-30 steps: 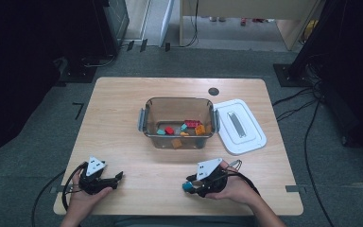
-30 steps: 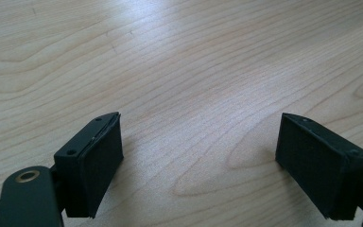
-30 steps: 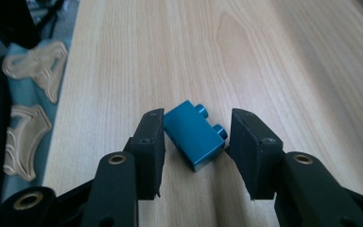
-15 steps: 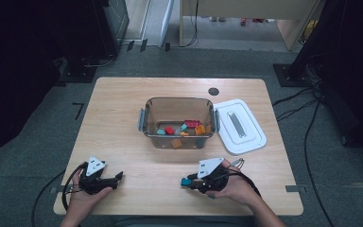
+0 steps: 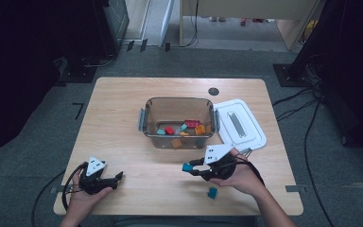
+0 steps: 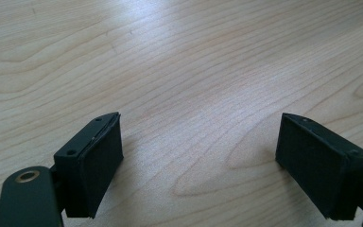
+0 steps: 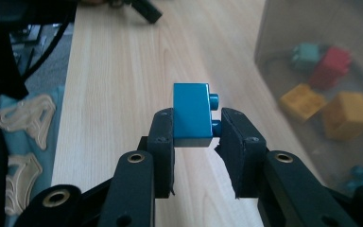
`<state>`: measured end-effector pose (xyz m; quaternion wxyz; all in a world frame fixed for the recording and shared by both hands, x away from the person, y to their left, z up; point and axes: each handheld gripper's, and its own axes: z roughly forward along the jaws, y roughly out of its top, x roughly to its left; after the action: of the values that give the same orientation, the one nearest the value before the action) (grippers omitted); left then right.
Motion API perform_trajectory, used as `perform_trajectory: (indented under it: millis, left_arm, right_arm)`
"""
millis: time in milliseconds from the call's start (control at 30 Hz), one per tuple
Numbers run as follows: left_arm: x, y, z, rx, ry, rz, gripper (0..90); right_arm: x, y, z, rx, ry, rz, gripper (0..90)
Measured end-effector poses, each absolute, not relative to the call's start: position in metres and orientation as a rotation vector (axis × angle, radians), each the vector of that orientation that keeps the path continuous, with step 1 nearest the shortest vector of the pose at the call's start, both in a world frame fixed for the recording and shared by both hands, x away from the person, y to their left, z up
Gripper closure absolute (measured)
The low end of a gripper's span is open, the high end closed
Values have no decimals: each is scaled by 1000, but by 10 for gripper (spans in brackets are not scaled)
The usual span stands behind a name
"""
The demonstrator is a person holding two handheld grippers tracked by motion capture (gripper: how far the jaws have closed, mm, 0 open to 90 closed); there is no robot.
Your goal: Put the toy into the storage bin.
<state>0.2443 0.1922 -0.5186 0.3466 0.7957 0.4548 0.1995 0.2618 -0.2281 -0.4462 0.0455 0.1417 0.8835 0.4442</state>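
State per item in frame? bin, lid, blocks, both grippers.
Clear bin: open, on table, coloured blocks inside.
White lid: off, flat beside the bin.
Blue block: clamped between the pads, off the table.
Second blue block: loose on table by the right hand.
Right gripper: jaws just closed on the blue block.
Left gripper: open, nothing between the jaws.

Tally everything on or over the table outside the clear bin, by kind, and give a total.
Blue bricks: 2 (held brick, loose brick)
White lid: 1
Grippers: 2 (left gripper, right gripper)
Total: 5
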Motion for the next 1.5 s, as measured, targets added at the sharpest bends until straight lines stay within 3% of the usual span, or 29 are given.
perform_trajectory:
  millis: [333,733,1133,1500]
  left_arm:
    - [244,192,-519,2072,1173,514,129]
    - [244,192,-519,2074,1175,513,113]
    - [244,192,-519,2076,1179,512,100]
    - [244,192,-519,2076,1179,512,100]
  right_arm:
    - [278,-232,-411,512,2589,1417,676]
    - [323,-241,-377,781,2426,1432,676]
    - [359,-240,-385,977,2365,1321,676]
    - [370,-239,-397,1036,2376,1266,666]
